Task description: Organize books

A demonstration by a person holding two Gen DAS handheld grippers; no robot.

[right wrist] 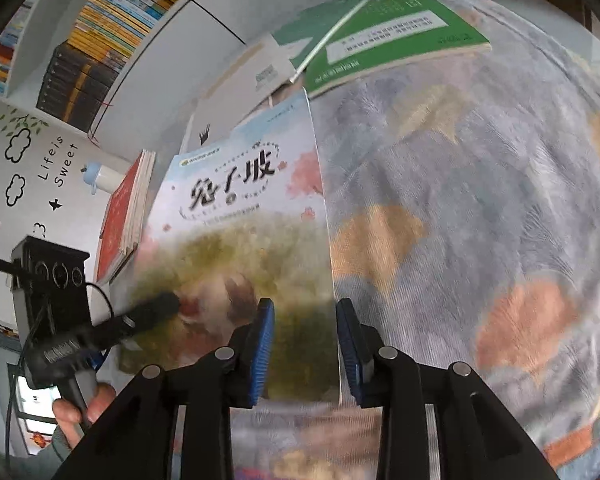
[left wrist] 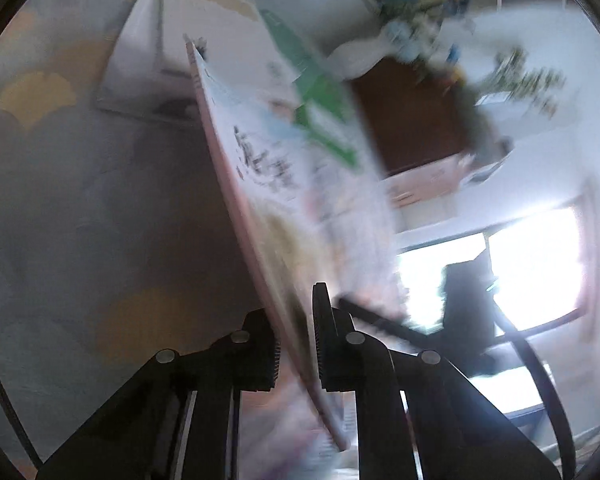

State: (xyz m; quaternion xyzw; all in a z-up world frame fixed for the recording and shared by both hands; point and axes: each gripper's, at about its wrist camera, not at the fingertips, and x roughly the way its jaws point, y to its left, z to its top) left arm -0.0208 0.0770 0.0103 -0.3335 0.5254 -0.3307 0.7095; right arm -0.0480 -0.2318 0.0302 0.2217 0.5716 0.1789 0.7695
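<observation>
My left gripper (left wrist: 296,344) is shut on the edge of a thin picture book (left wrist: 284,168) with black Chinese title letters and lifts it on edge above the patterned cloth. The same book (right wrist: 236,232) fills the middle of the right wrist view, tilted up, and the left gripper (right wrist: 156,312) shows at the book's lower left. My right gripper (right wrist: 305,344) with blue pads is open; the book's right edge lies between its pads, not pressed. A green book (right wrist: 384,32) and a white book (right wrist: 244,84) lie beyond on the cloth. The white book also shows in the left wrist view (left wrist: 140,68).
A red book stack (right wrist: 124,216) lies left of the held book. A shelf of books (right wrist: 100,32) stands at the back left beside a decorated white wall. The cloth (right wrist: 480,208) with orange and grey leaves spreads to the right. A bright window (left wrist: 532,272) shows in the left view.
</observation>
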